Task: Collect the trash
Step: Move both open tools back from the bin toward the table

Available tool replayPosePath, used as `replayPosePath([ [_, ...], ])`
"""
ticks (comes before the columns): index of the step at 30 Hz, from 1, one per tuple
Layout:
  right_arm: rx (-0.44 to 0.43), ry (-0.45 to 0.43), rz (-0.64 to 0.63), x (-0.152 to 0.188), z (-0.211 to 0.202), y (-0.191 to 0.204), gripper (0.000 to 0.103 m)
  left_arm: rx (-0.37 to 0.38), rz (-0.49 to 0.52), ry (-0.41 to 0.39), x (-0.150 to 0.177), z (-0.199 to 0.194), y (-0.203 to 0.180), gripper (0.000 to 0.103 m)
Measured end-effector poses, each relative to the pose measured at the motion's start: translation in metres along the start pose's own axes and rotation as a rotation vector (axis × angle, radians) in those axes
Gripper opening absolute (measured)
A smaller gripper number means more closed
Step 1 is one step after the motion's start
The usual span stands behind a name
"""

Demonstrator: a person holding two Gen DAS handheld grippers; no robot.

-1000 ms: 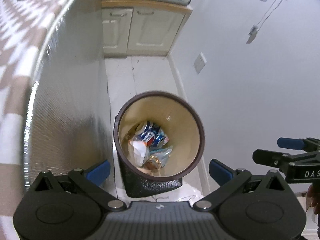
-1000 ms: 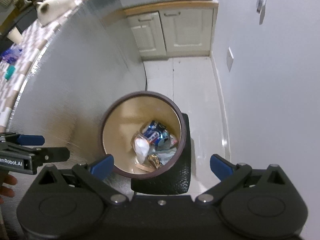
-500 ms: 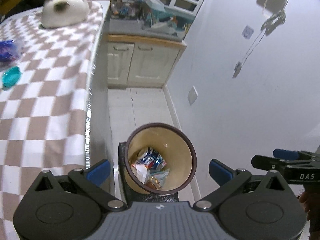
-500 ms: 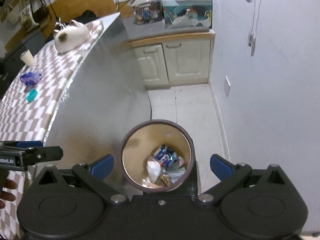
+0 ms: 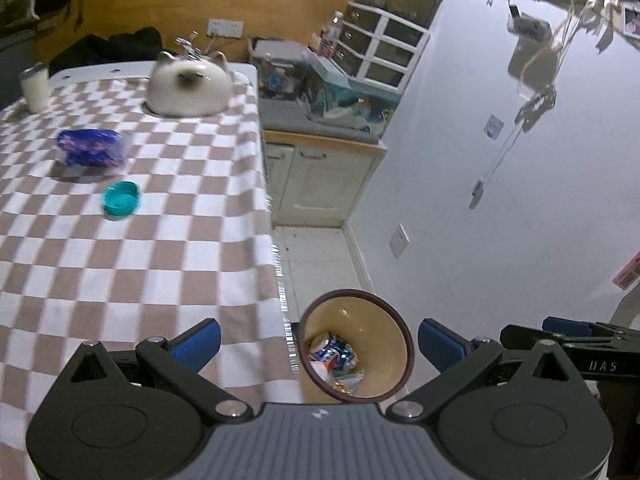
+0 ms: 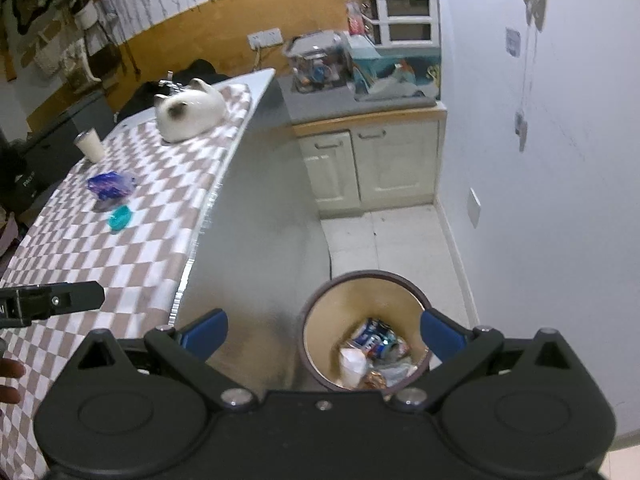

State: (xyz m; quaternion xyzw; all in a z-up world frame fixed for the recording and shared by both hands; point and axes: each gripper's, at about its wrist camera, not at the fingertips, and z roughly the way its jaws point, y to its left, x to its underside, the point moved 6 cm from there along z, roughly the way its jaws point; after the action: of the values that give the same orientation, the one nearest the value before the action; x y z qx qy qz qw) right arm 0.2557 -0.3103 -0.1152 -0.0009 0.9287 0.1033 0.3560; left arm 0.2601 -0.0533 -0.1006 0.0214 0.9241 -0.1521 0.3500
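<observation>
Both tools are held wide open and empty: the left tool (image 5: 319, 343) and the right tool (image 6: 323, 333) are poised above the bin (image 6: 364, 330), where trash is already lying. Ahead and to the left, on the bench (image 5: 160, 248), a blue wrapper (image 5: 90, 152) and a teal lid (image 5: 121, 200) remain. The lid could be pushed off the bench edge by a shallow grasp; the crumpled wrapper may slip.
</observation>
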Motion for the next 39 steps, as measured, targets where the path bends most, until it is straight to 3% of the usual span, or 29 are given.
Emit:
replayPosePath([
  [12, -0.067, -0.083, -0.044, -0.004, -0.009, 0.098, 0.103, -0.072, -0.016, -0.076, -0.010, -0.060, 0.088, 0.103],
  [19, -0.109, -0.104, -0.081, -0.014, 0.007, 0.154, 0.103, -0.120, -0.027, -0.102, -0.033, -0.071, 0.148, 0.103],
  [31, -0.128, -0.157, -0.160, -0.063, 0.063, 0.232, 0.103, -0.094, -0.084, -0.148, -0.110, -0.032, 0.229, 0.103],
  [39, -0.107, -0.140, -0.259, -0.075, 0.128, 0.269, 0.103, 0.005, -0.280, -0.147, -0.149, 0.023, 0.268, 0.103],
])
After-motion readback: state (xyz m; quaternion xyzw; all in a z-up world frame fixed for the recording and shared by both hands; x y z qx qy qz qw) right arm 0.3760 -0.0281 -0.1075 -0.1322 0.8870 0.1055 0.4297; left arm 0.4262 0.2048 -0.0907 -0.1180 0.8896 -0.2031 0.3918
